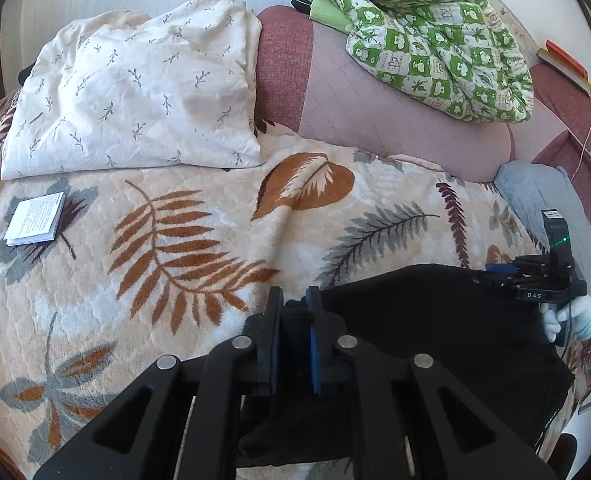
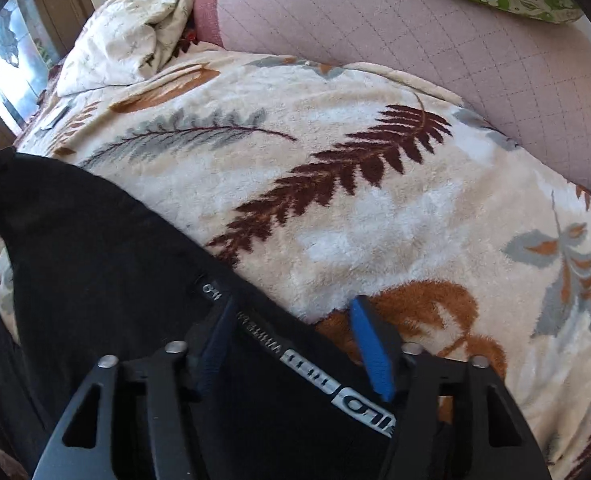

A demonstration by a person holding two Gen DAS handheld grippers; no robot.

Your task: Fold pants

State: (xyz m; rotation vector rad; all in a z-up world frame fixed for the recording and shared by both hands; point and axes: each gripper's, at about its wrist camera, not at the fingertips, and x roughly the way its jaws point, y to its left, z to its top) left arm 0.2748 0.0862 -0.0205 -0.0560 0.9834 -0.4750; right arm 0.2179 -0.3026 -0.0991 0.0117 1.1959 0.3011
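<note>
Pants (image 1: 435,332), black, lie on a leaf-print blanket (image 1: 199,248) spread over the bed, bunched at its near edge. Going left to right in the left wrist view: a small booklet (image 1: 35,220) rests on the blanket below a cream pillow (image 1: 135,92); the left gripper (image 1: 294,300) has its fingers clenched on a fold of the pants' left edge; a pink cushion (image 1: 375,112) stands behind, with a green checked cloth (image 1: 435,40) draped over it; at the far right a gloved hand (image 1: 571,316) holds the right gripper (image 1: 499,270) at the pants' far corner. In the right wrist view its fingers (image 2: 373,344) stand apart, straddling the lettered waistband (image 2: 335,380) without pressing it.
</note>
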